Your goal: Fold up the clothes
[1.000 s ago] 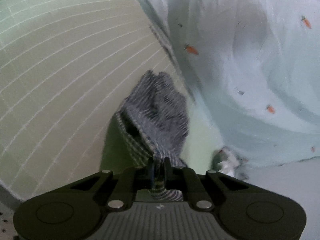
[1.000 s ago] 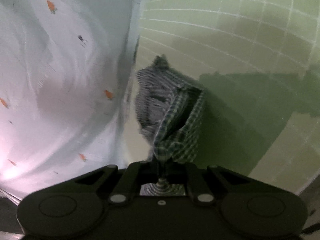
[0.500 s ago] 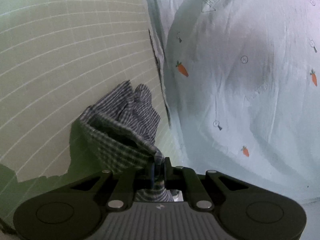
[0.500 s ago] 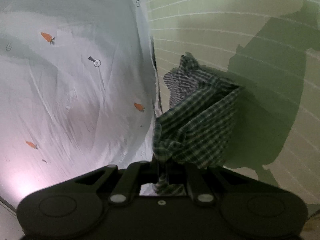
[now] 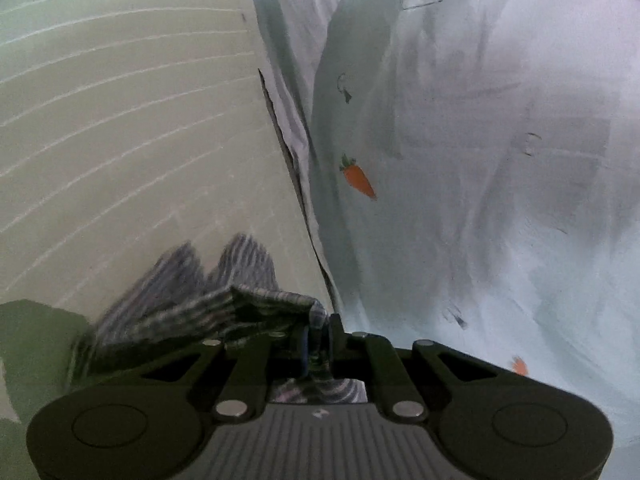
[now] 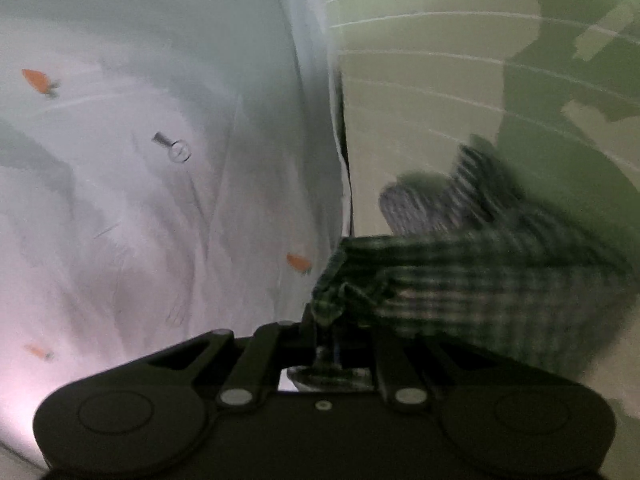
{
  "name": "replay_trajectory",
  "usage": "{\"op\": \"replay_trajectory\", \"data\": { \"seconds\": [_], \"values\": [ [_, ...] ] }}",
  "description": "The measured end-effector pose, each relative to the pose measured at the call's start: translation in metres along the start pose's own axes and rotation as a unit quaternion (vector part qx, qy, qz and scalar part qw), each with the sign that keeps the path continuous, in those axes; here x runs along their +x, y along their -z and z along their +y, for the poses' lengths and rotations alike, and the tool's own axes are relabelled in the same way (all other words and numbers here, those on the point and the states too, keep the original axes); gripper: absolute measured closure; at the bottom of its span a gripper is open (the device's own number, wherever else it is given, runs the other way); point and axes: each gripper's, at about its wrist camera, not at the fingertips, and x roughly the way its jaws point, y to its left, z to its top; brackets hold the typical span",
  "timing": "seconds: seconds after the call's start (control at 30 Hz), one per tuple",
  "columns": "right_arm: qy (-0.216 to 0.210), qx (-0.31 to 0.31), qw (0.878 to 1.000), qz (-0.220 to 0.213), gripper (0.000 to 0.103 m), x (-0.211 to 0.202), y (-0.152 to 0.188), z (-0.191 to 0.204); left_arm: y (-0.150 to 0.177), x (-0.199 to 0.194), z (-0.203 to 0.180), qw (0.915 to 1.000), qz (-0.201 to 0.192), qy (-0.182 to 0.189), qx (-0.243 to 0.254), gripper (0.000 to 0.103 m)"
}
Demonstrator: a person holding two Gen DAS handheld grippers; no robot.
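A small checked garment (image 5: 192, 304), dark blue-grey and white, hangs bunched between my two grippers over a pale green gridded mat (image 5: 120, 140). My left gripper (image 5: 318, 334) is shut on one corner of it; the cloth trails off to the left, blurred. In the right wrist view my right gripper (image 6: 326, 330) is shut on another corner, and the garment (image 6: 480, 280) spreads to the right over the mat (image 6: 420, 100), also blurred.
A pale blue-white cloth printed with small orange carrots (image 5: 460, 200) lies next to the mat, its edge along the mat's side. It also shows in the right wrist view (image 6: 160, 180). Dark shadows fall on the mat at the right (image 6: 560, 120).
Both grippers have dropped closer to the surface and moved along the carrot cloth's edge. The checked garment, which hung down and stood tall, now lies lower and stretches sideways.
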Motion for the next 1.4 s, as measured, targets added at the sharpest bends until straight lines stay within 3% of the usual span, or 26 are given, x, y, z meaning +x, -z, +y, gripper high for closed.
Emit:
{"op": "replay_trajectory", "data": {
  "seconds": [0.07,0.13,0.17,0.2,0.23,0.27,0.3,0.4,0.47,0.5,0.57,0.7,0.83,0.97,1.17,1.2,1.23,1.27,1.3,1.33,1.4],
  "values": [
    [0.011,-0.032,0.999,0.001,0.061,0.027,-0.019,0.008,-0.017,0.025,-0.002,0.9995,-0.013,-0.02,0.021,0.052],
    [0.03,-0.087,0.996,-0.005,0.047,0.046,-0.032,0.018,-0.027,0.04,-0.004,0.9965,-0.027,-0.051,0.06,0.034],
    [0.04,-0.121,0.992,-0.008,0.044,0.05,-0.034,0.023,-0.029,0.044,-0.005,0.9939,-0.033,-0.066,0.082,0.031],
    [0.05,-0.153,0.987,-0.007,0.035,0.053,-0.035,0.027,-0.029,0.046,-0.004,0.9905,-0.038,-0.078,0.106,0.029],
    [0.064,-0.189,0.98,-0.008,0.028,0.054,-0.034,0.03,-0.027,0.048,-0.003,0.9866,-0.039,-0.09,0.13,0.021],
    [0.084,-0.229,0.97,-0.011,0.017,0.054,-0.031,0.033,-0.023,0.049,0.0,0.9823,-0.035,-0.103,0.153,0.015],
    [0.107,-0.272,0.956,-0.015,0.013,0.054,-0.027,0.036,-0.019,0.05,0.003,0.9772,-0.031,-0.115,0.176,0.015],
    [0.195,-0.407,0.892,-0.009,0.009,0.059,-0.006,0.036,-0.004,0.055,0.012,0.9576,-0.005,-0.158,0.241,0.013],
    [0.227,-0.458,0.86,0.005,0.006,0.062,0.007,0.029,0.009,0.06,0.02,0.9391,0.024,-0.189,0.286,0.012],
    [0.236,-0.474,0.848,0.013,0.006,0.062,0.011,0.025,0.014,0.063,0.023,0.9295,0.035,-0.201,0.307,0.012],
    [0.247,-0.487,0.837,0.027,0.004,0.061,0.016,0.014,0.021,0.067,0.029,0.9139,0.049,-0.217,0.34,0.012],
    [0.278,-0.485,0.829,0.029,0.002,0.063,0.017,-0.004,0.027,0.071,0.035,0.9007,0.064,-0.219,0.37,0.009],
    [0.271,-0.47,0.84,0.029,0.0,0.064,0.012,-0.015,0.02,0.086,0.038,0.904,0.086,-0.2,0.368,0.009],
    [0.263,-0.484,0.834,0.034,0.0,0.074,0.015,-0.014,0.016,0.096,0.039,0.9058,0.102,-0.169,0.375,0.008],
    [0.235,-0.491,0.837,0.05,0.0,0.095,0.019,-0.011,0.02,0.1,0.034,0.9022,0.105,-0.139,0.395,0.01],
    [0.228,-0.491,0.839,0.059,0.002,0.1,0.02,-0.01,0.021,0.099,0.034,0.9032,0.104,-0.136,0.394,0.013],
    [0.219,-0.487,0.842,0.07,0.006,0.104,0.022,-0.011,0.022,0.099,0.034,0.9059,0.105,-0.132,0.388,0.025],
    [0.209,-0.48,0.848,0.082,0.022,0.108,0.024,-0.012,0.022,0.099,0.035,0.9107,0.11,-0.126,0.377,0.042],
    [0.198,-0.467,0.857,0.094,0.034,0.111,0.026,-0.014,0.022,0.1,0.036,0.9168,0.115,-0.122,0.363,0.047],
    [0.189,-0.457,0.863,0.103,0.035,0.113,0.029,-0.017,0.024,0.101,0.039,0.9244,0.117,-0.118,0.343,0.055],
    [0.174,-0.445,0.871,0.113,0.05,0.115,0.036,-0.022,0.03,0.098,0.042,0.9302,0.118,-0.117,0.327,0.068]
  ]
}}
